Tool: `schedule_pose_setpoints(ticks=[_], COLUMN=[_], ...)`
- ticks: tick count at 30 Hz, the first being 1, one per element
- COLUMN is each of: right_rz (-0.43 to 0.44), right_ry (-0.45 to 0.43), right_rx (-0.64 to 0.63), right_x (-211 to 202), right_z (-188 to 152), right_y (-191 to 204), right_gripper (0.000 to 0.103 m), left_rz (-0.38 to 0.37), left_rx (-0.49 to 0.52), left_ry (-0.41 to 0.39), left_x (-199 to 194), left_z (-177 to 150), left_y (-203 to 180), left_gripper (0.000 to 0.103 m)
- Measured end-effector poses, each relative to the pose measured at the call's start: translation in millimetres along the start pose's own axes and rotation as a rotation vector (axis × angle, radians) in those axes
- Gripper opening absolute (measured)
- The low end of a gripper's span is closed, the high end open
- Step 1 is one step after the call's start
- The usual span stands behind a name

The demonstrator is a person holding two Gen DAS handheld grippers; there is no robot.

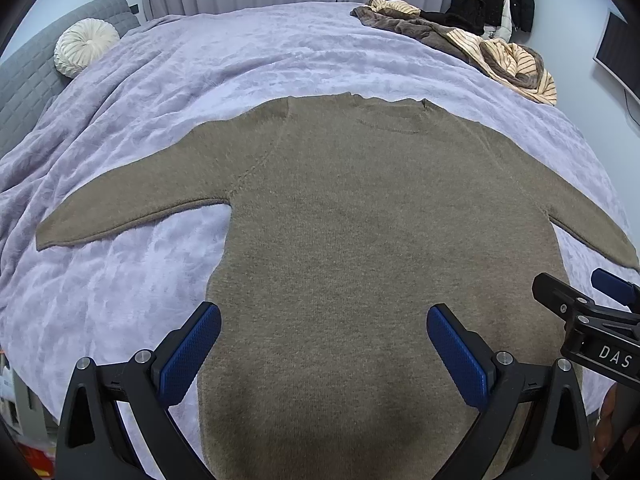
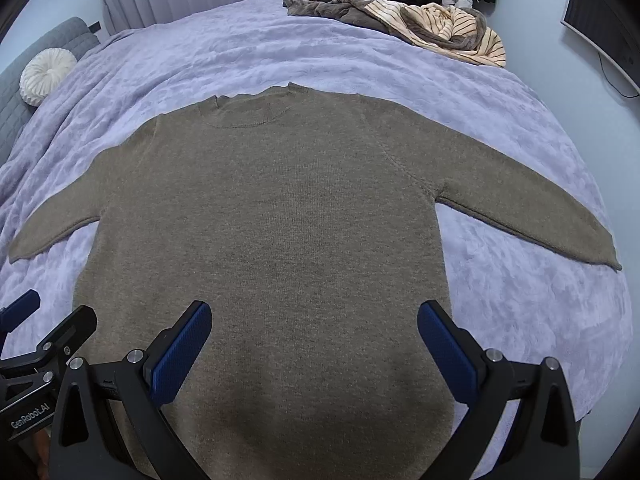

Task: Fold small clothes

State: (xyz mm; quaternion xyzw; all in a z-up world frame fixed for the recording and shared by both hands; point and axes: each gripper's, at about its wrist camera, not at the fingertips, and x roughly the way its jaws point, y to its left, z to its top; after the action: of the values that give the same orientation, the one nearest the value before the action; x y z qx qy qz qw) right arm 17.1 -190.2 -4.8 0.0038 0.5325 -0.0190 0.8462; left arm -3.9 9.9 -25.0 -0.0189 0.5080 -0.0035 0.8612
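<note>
Olive-brown knit sweater spread flat across the middle of the lavender bedspread, neckline toward the far edge, hem at the near edge, both sleeves out sideways. At the bed's far left corner, round cream cushion against the grey headboard. Left gripper poised over the lower left part of the body, blue pads spread wide, nothing between them. Just beside it, right gripper over the lower right part, fingers likewise wide apart and holding nothing. At the far right corner, heap of striped and brown clothes, well apart from the sweater.
</note>
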Motion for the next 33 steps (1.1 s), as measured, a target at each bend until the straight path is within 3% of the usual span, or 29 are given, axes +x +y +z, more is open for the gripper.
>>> schedule_pose_setpoints(ticks=[24,33], right_rz=[-0.009,0.043], right_ry=[0.038,0.063], right_rx=[-0.029,0.035], right_x=[17,26], right_z=[13,18], right_y=[7,-2], right_gripper=[0.102,0.102], left_rz=[-0.026,-0.03], left_rx=[-0.02,-0.024], left_ry=[0.046,0.048], left_x=[21,30], left_z=[3,9], left_y=[10,14], left_gripper=[0.103,0.103])
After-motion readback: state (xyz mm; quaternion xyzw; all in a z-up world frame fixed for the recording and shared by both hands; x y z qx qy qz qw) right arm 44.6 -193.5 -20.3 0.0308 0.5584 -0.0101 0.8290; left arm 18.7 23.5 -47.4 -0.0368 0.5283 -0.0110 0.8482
